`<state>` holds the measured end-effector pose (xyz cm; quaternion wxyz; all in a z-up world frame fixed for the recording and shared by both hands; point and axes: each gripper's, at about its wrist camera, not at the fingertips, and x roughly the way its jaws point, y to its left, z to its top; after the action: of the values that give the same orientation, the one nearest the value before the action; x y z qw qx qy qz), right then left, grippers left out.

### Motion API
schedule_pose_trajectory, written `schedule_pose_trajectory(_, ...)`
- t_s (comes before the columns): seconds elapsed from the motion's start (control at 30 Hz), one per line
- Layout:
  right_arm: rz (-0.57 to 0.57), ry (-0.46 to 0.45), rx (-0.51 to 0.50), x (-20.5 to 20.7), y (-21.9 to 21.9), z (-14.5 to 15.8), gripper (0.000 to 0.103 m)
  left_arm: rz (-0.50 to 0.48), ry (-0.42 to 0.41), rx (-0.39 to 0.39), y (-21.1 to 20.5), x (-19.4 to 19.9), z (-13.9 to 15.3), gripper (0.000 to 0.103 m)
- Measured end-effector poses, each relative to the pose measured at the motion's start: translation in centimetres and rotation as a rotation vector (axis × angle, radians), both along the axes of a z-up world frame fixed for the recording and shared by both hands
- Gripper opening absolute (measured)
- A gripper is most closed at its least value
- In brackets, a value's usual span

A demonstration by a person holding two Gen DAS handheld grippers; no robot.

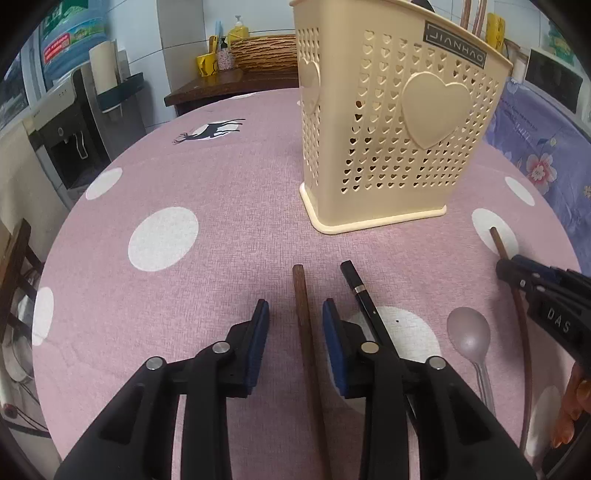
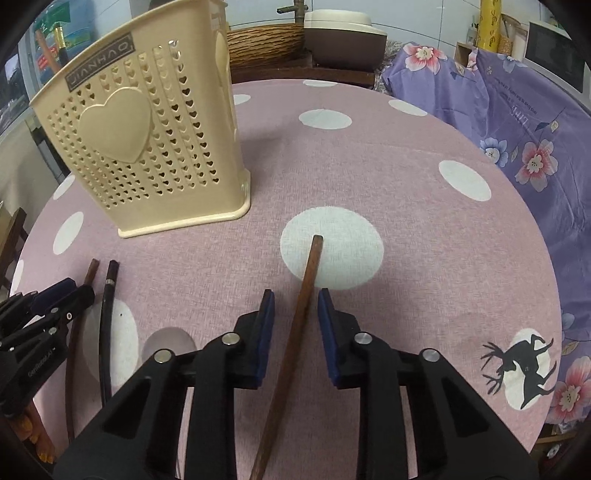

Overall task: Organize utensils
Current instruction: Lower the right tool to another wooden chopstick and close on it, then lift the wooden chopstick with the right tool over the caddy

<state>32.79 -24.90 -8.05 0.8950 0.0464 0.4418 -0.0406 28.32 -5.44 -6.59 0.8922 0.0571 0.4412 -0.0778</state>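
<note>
A cream perforated utensil holder (image 1: 391, 122) stands on the pink dotted tablecloth (image 1: 207, 177); it also shows in the right wrist view (image 2: 147, 140). Brown sticks rise from its top (image 1: 474, 16). My left gripper (image 1: 295, 314) is open, its jaws on either side of a brown chopstick (image 1: 306, 339) lying on the cloth. A black chopstick (image 1: 360, 295) lies just right of it. A metal spoon (image 1: 469, 336) lies further right. My right gripper (image 2: 295, 302) is open around another brown chopstick (image 2: 301, 302) on the cloth.
A purple floral cloth (image 2: 517, 122) covers something at the table's right. A wooden side table (image 1: 229, 81) with bottles and a yellow mug stands behind. A water dispenser (image 1: 62, 122) is at the left. A brown rice cooker (image 2: 343, 37) stands at the back.
</note>
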Motion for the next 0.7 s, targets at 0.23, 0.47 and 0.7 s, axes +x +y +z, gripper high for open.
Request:
schedule_pose_trajectory(0.23, -0.009, -0.005, -0.011, 1.1, 0.1, 0.0, 0.011, -0.004, -0.008, 0.011, -0.4, 0.1, 0.0, 0.014)
schedule_pose_trajectory(0.47, 0.001, -0.003, -0.017, 1.3, 0.1, 0.1, 0.01, -0.007, -0.011, 0.008, -0.6, 0.0, -0.1, 0.009)
schedule_pose_trajectory(0.7, 0.006, -0.018, 0.115, 1.1, -1.2, 0.1, 0.008, 0.004, -0.003, -0.045, 0.0, 0.2, 0.1, 0.008)
